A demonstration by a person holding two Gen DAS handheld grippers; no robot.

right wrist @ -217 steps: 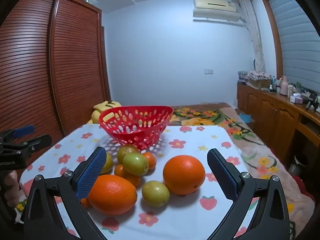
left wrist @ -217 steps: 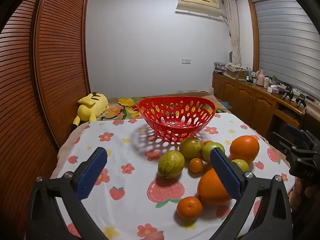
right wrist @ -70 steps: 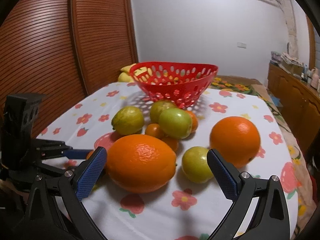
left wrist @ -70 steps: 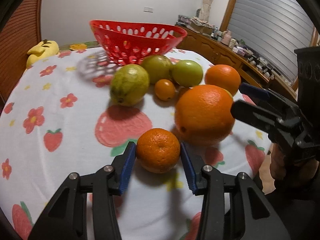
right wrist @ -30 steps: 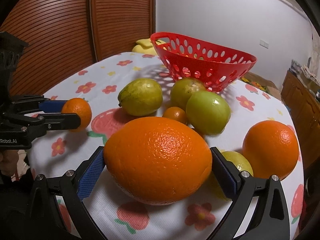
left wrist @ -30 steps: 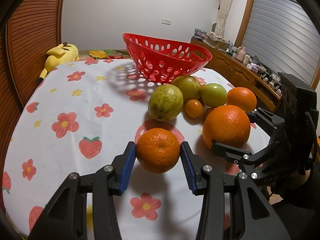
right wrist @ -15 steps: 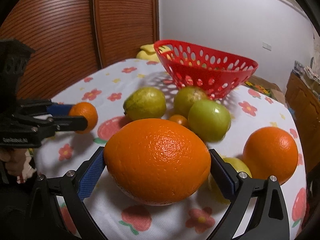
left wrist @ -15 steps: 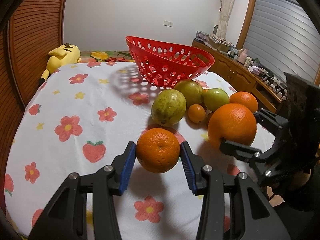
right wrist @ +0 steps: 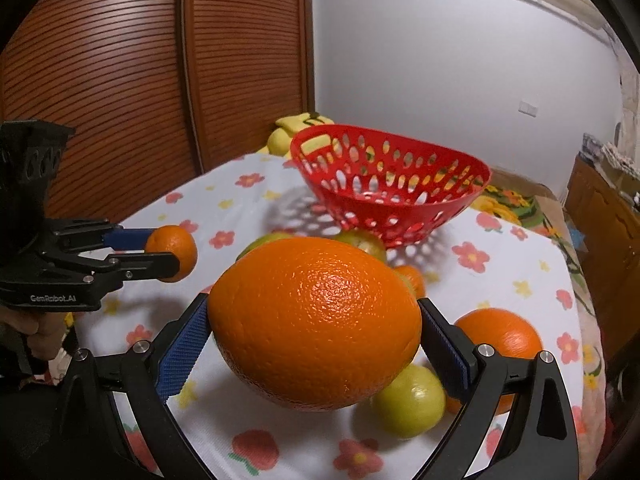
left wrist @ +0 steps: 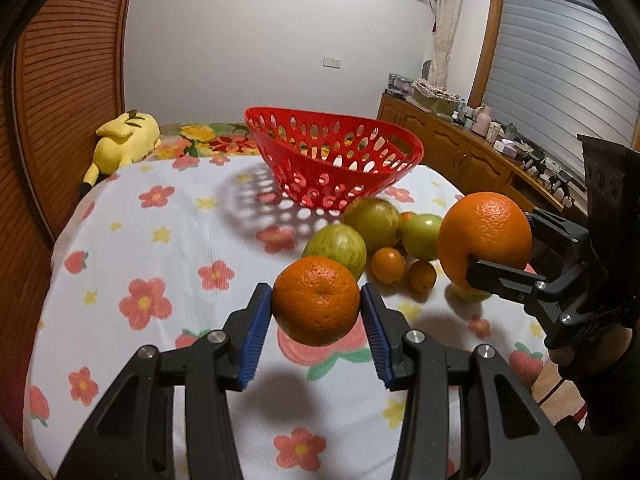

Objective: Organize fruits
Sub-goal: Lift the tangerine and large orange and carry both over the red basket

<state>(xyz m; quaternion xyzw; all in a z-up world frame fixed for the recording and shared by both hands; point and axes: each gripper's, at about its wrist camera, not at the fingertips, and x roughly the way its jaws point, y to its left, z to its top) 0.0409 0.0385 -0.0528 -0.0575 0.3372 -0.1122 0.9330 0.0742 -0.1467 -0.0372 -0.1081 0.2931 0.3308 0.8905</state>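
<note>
From your left wrist view, your left tool point(left wrist: 317, 311) is clamped on a small orange point(left wrist: 316, 301), its blue pads pressing the fruit's two sides, and the fruit hangs clear of the flowered surface point(left wrist: 168, 248) on the near side of the red basket point(left wrist: 334, 160). Between it and the basket lies the loose pile: a striped green fruit point(left wrist: 340, 246), another green one point(left wrist: 374, 220) and two tiny oranges point(left wrist: 387, 266). To the right of the basket and nearer you, your right tool point(left wrist: 500, 248) carries a large orange point(left wrist: 484, 236) in the air. From your right wrist view, that right tool point(right wrist: 316, 336) is closed on the large orange point(right wrist: 314, 334) across its long ends, with the basket point(right wrist: 390, 184) beyond it and seemingly empty. A second big orange point(right wrist: 500, 336) and a yellow-green fruit point(right wrist: 408, 404) sit on the surface point(right wrist: 248, 200) nearest you, farthest from the basket. The large orange will likely feel heavy and its waxy, pebbled skin may slip, so keep the pads on its widest line. The small one looks light and firm, though its peel could bruise under hard squeezing.
</note>
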